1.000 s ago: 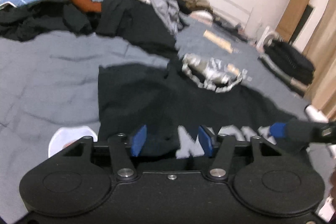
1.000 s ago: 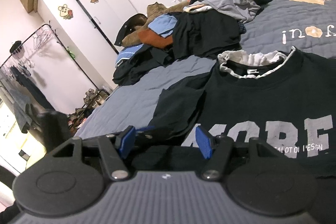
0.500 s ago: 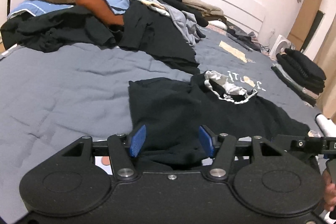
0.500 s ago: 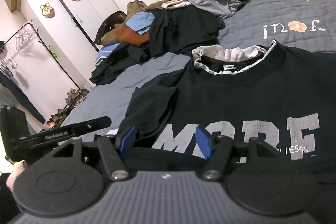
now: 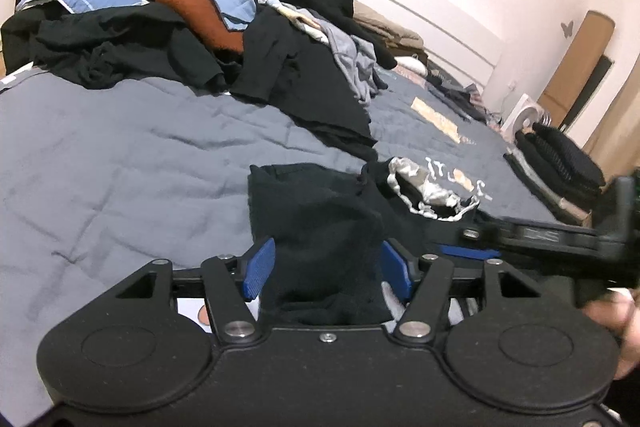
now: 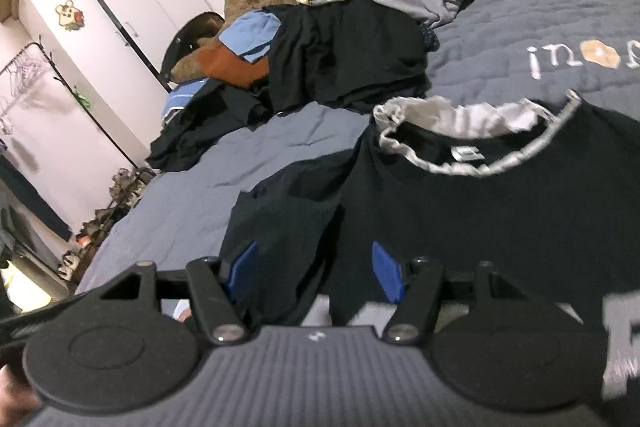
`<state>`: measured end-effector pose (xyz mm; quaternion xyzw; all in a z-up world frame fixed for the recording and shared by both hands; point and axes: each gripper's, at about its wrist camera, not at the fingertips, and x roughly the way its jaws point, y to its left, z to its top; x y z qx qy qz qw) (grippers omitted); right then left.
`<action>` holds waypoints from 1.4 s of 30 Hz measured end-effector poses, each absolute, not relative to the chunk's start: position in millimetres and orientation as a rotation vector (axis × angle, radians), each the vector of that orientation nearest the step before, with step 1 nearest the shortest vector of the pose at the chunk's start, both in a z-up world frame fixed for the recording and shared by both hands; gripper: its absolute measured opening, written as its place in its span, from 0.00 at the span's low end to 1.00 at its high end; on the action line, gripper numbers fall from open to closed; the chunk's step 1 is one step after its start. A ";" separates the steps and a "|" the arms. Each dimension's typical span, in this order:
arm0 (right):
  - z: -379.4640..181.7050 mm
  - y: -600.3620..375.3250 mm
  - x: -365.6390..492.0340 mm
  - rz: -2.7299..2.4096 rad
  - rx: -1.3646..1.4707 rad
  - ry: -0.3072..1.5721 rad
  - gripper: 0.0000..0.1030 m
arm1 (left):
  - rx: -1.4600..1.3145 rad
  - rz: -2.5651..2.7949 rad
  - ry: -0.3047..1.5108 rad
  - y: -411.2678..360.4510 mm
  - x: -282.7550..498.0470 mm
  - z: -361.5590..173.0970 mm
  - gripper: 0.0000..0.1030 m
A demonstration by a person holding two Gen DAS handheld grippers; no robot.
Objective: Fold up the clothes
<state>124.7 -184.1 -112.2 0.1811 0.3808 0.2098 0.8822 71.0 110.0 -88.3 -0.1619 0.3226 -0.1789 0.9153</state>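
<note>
Black T-shirt (image 6: pixel 500 211), grey-trimmed collar, is lying flat near the front edge of the grey quilted bed (image 5: pixel 120 155). Left gripper (image 5: pixel 326 265) is opening, a bunched fold of the shirt's sleeve sitting between its blue pads, unpinched. Right gripper (image 6: pixel 314 269) is hovering over the shirt, jaws released. Unfolded clothes pile (image 5: pixel 200 39) is lying toward the far edge.

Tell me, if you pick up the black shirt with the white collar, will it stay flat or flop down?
The black shirt would probably flop: its sleeve already lies bunched and creased. It looks light, thin cloth. It likely won't slide much on the grey quilt.
</note>
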 end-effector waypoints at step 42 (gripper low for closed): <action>-118.4 -185.4 146.3 0.340 0.369 0.808 0.38 | -0.279 -0.386 0.744 120.3 76.4 -89.3 0.58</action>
